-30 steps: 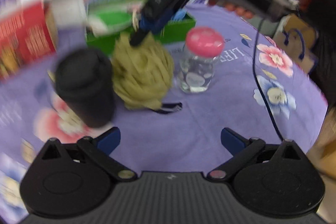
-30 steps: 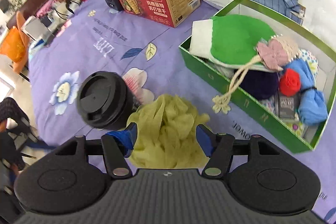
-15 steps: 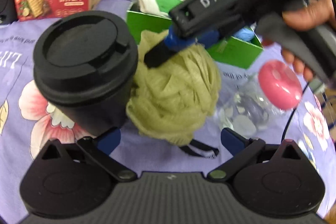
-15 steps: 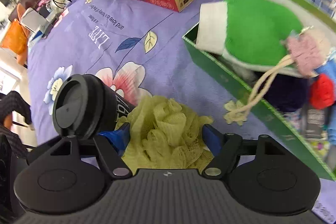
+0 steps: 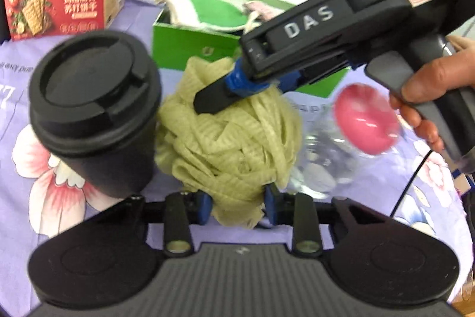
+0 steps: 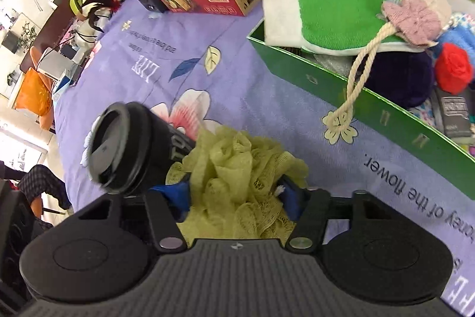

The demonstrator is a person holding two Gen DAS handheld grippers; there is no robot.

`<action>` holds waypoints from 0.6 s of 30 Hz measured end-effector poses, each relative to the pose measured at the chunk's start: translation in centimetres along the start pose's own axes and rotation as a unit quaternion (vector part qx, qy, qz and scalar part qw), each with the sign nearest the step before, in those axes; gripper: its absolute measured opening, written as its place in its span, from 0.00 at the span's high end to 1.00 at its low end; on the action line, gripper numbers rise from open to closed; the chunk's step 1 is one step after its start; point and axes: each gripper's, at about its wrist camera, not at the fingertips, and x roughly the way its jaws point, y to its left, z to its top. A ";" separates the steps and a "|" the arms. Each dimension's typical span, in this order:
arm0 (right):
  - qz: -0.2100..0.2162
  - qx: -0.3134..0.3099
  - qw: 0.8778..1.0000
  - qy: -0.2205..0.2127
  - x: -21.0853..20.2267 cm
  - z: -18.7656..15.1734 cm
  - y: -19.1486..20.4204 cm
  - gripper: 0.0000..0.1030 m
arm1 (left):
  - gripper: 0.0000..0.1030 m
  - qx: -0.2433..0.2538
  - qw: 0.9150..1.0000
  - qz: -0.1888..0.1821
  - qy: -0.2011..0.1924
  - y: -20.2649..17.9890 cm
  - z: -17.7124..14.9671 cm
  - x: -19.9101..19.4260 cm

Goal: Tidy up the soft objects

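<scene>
Loofah sits pinched between both tools' blue fingers.

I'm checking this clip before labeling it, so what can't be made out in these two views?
- Left wrist view: the clear bottle with the pink cap is motion-blurred, so its contents are unreadable.
- Left wrist view: the green box interior is mostly blocked by the right tool.
- Right wrist view: the bath pouf's underside is hidden, and the black cup's base sits behind the pouf.

"DAS" on right gripper, "LIFE" and "of the flower" on purple tablecloth
</scene>
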 end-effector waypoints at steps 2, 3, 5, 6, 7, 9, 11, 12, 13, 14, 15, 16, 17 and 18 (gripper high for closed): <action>-0.007 -0.002 1.000 -0.012 -1.3 -0.9 0.8 0.63 | 0.72 0.014 1.000 -0.010 -0.015 -0.9 -0.1 -1.8; -0.007 -0.006 1.000 -0.020 -2.1 -1.1 1.2 0.63 | 0.72 0.021 0.999 -0.008 -0.026 -1.5 -0.2 -2.8; 0.002 -0.005 0.999 -0.040 -3.9 -1.4 1.7 0.63 | 0.72 0.039 0.998 -0.009 -0.045 -2.3 0.3 -4.7; 0.004 -0.007 0.998 -0.054 -4.7 -1.4 2.1 0.63 | 0.72 0.046 0.998 -0.008 -0.052 -2.7 0.7 -5.5; 0.004 -0.009 0.998 -0.068 -5.4 -1.4 2.5 0.63 | 0.72 0.054 0.997 -0.008 -0.059 -2.9 1.3 -6.2; 0.007 -0.009 0.995 -0.097 -6.8 -1.1 3.3 0.63 | 0.72 0.076 0.995 -0.006 -0.068 -3.7 2.7 -7.3; -0.003 -0.014 0.992 -0.126 -8.6 -0.4 3.8 0.63 | 0.72 0.096 0.993 -0.015 -0.073 -4.5 5.5 -7.7; -0.012 -0.017 0.989 -0.144 -9.5 0.2 3.9 0.63 | 0.72 0.105 0.992 -0.023 -0.073 -5.0 7.3 -7.6; -0.025 -0.020 0.987 -0.160 -10.5 0.7 3.7 0.63 | 0.72 0.118 0.990 -0.036 -0.074 -5.5 9.1 -7.3; -0.038 -0.019 0.983 -0.178 -11.6 1.4 3.3 0.63 | 0.72 0.123 0.989 -0.044 -0.075 -5.9 11.0 -6.7; -0.054 -0.012 0.979 -0.194 -12.5 2.2 2.6 0.63 | 0.72 0.130 0.988 -0.053 -0.071 -6.5 12.8 -5.8; -0.068 -0.004 0.976 -0.207 -13.3 2.9 1.6 0.62 | 0.72 0.140 0.986 -0.062 -0.066 -7.1 14.5 -4.8; -0.082 0.005 0.973 -0.218 -13.9 3.7 0.6 0.62 | 0.72 0.146 0.985 -0.061 -0.067 -7.5 16.0 -3.6; -0.099 0.012 0.969 -0.226 -14.4 4.5 -0.6 0.61 | 0.72 0.152 0.985 -0.060 -0.061 -8.1 17.2 -2.3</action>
